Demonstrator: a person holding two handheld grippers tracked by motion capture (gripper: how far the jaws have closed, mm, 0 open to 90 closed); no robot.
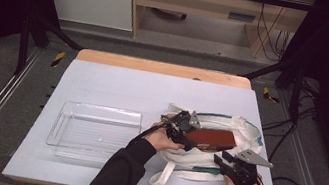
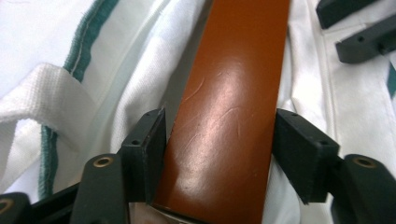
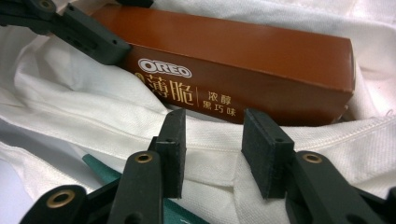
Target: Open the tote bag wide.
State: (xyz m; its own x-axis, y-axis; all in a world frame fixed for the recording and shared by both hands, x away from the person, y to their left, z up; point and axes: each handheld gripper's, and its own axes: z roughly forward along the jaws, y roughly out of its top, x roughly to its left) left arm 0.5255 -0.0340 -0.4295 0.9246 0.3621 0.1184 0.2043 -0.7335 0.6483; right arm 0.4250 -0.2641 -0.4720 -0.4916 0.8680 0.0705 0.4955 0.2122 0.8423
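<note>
A brown Oreo box (image 1: 210, 137) lies in the mouth of a white tote bag (image 1: 247, 129) with green trim, right of the table's middle. My left gripper (image 1: 182, 126) is at the box's left end, and in the left gripper view its jaws (image 2: 219, 140) press both long sides of the box (image 2: 233, 70). My right gripper (image 1: 221, 158) is at the bag's near right rim. In the right gripper view its jaws (image 3: 215, 144) stand apart over the bag's hem (image 3: 327, 135), just short of the box (image 3: 261, 60).
A clear plastic tray (image 1: 95, 131) sits left of the bag on the pale table top (image 1: 118, 85). The bag's white handles (image 1: 161, 175) trail toward the near edge. Dark frame posts stand at both sides.
</note>
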